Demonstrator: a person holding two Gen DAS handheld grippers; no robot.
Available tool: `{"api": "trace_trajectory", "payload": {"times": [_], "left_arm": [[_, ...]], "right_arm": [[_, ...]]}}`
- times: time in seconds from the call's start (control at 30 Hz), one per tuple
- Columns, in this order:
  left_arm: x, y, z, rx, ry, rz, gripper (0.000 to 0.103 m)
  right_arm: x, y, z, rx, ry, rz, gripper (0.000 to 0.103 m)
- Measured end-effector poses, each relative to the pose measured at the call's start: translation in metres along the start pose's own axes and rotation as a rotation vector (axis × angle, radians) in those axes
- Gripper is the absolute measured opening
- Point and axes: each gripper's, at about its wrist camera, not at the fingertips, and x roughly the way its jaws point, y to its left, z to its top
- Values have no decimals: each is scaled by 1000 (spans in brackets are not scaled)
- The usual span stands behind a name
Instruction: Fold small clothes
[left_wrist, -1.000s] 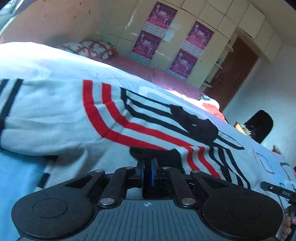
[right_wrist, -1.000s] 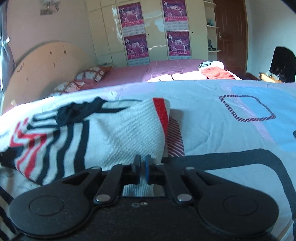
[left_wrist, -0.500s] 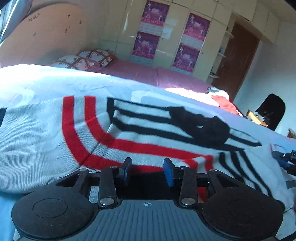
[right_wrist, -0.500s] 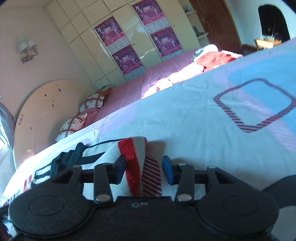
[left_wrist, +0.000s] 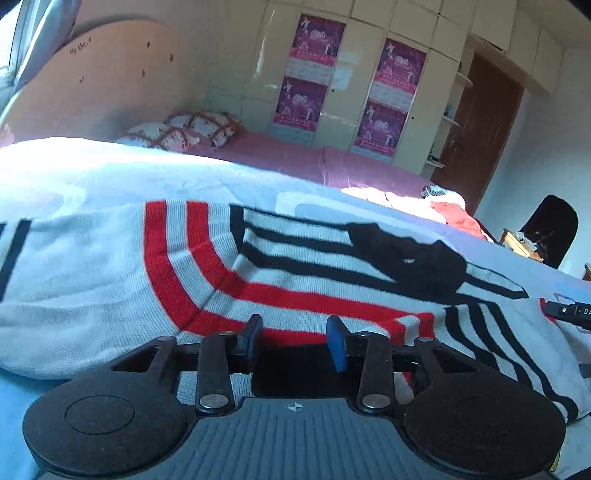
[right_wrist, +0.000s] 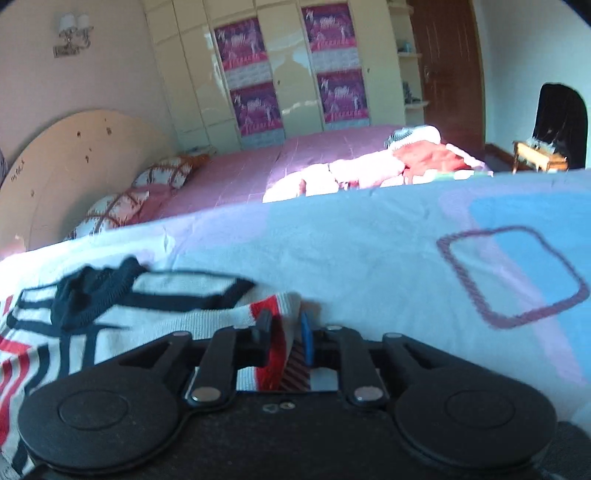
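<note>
1. Bedding with pale blue and lilac shapes covers the bed (right_wrist: 388, 236) that serves as the work surface, and the striped sweater (left_wrist: 258, 266) lies flat on it right in front of both tools.
2. Nearest, the left gripper (left_wrist: 294, 338) sits low at the sweater's near edge, its jaws spread with nothing between them.
3. The right gripper (right_wrist: 284, 338) has its jaws partly apart around the red-banded cuff (right_wrist: 275, 314) of a sleeve folded over the body; I cannot tell whether they are pinching it.
4. My judgement: one sleeve fold looks laid, the other sleeve and the final halving look still to do.
5. Farther off, a second bed (right_wrist: 236, 173) with a pink cover holds patterned pillows (right_wrist: 162, 173) and a loose heap of clothes (right_wrist: 406, 158).
6. No basket or box shows; cupboards (left_wrist: 354, 74) with purple posters line the far wall.
</note>
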Motion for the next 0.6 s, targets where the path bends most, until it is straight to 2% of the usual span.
{"api": "trace_trajectory", "payload": {"times": [0.07, 0.1, 0.17, 0.23, 0.27, 0.3, 0.37, 0.4, 0.5, 0.6], "left_arm": [[-10, -9, 6, 14, -34, -26, 38], [-11, -17, 9, 28, -41, -48, 38], [-6, -40, 10, 80, -33, -103, 38], [10, -64, 8, 124, 27, -165, 40], [18, -74, 4, 149, 56, -174, 50], [29, -81, -1, 186, 98, -160, 66], [27, -94, -9, 289, 92, -126, 67], [20, -95, -8, 296, 91, -123, 67], [-1, -91, -5, 238, 30, -161, 67], [4, -92, -11, 240, 79, -157, 67]], "right_arm": [[-7, 5, 8, -40, -53, 23, 20], [-4, 8, 12, -66, -51, 43, 21], [2, 19, 13, -121, -24, 61, 22], [13, 27, 6, -155, 37, 52, 19], [20, 29, 0, -185, 71, 9, 19], [18, 27, -3, -185, 49, 1, 18], [9, 23, -1, -160, 43, -34, 17], [0, 22, 0, -153, 34, -46, 21], [-36, 24, -5, -155, -11, 40, 19], [-54, 40, -19, -201, 29, 97, 14]]}}
